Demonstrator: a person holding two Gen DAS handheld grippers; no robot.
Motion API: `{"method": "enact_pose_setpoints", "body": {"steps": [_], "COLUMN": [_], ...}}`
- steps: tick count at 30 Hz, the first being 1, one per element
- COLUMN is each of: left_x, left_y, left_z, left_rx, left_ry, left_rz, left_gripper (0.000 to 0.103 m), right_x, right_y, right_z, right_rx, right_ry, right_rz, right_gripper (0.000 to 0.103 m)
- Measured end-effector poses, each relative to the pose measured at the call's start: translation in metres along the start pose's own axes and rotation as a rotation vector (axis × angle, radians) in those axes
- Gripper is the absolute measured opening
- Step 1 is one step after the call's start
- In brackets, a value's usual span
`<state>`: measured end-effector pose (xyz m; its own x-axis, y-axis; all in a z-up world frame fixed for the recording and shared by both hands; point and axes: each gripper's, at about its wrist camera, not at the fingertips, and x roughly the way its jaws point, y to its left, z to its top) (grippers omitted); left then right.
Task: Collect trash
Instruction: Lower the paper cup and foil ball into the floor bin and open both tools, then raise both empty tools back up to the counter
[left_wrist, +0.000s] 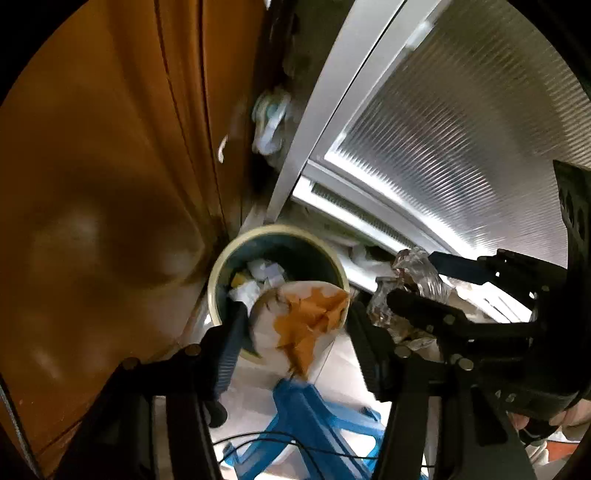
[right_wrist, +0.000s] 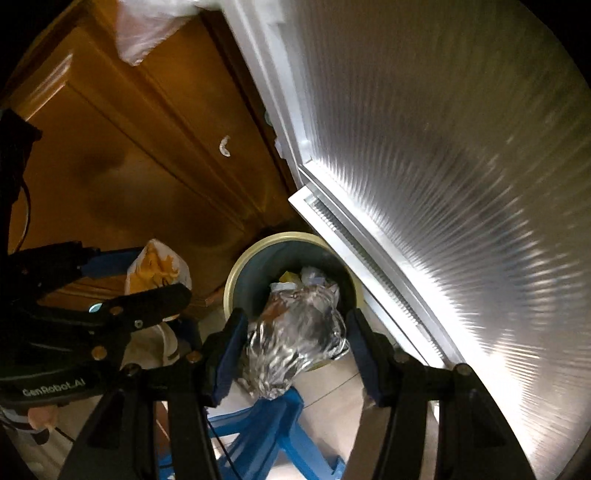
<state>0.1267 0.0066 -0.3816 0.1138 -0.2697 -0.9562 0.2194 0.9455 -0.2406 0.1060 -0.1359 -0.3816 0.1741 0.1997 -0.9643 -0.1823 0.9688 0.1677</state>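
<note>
Both claws are pointing steeply down over the bin (left_wrist: 221, 266), which sits on the floor right in the corner where the wooden cabinet (left_wrist: 110, 147) meets the white-framed ribbed glass door (left_wrist: 461, 129). The bin has a cream rim and a dark teal inside, and there's already some crumpled white and yellowish paper in the bottom. The left gripper (left_wrist: 295, 312) has a white and orange paper bag (left_wrist: 306, 325) between its fingers, roughly half spread. The bag hangs over the near edge of the bin's rim, and its left side is against the left pad. Honestly I can't tell whether the other pad is actually pressing on it, since it's blurry there. The right gripper (right_wrist: 295, 319) is just beside the left one and is clamped on a crinkly, shiny clear wrapper (right_wrist: 295, 339). Both blue pads are against the wad, so the jaws sit fairly wide around it. The wrapper hangs over the near side of the bin's mouth, and its lower end droops past the rim toward the floor. Below both claws, on the floor nearer the cameras, there's a blue plastic stool (left_wrist: 306, 417) with a thin black cable across it. A white plastic bag (right_wrist: 147, 29) shows at the top of the right wrist view, against the cabinet.
</note>
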Motion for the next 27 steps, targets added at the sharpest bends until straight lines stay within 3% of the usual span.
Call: {"method": "enact_pose_setpoints", "body": {"steps": [4, 22, 27], "left_x": [0.006, -0.016, -0.032], "left_y": [0.004, 0.008, 0.008], "left_z": [0.002, -0.005, -0.009], "left_rx": [0.011, -0.024, -0.039], "left_ry": [0.005, -0.054, -0.084], "left_rz": [0.022, 0.050, 0.049], "left_gripper": [0.087, 0.090, 0.090], "right_x": [0.005, -0.016, -0.029], "right_y": [-0.007, -0.001, 0.004], "right_z": [-0.002, -0.007, -0.010], "right_rx": [0.026, 0.021, 0.018], "right_ry": [0.016, -0.017, -0.041], "right_rz": [0.005, 0.031, 0.032], "right_gripper": [0.056, 0.056, 0.062]}}
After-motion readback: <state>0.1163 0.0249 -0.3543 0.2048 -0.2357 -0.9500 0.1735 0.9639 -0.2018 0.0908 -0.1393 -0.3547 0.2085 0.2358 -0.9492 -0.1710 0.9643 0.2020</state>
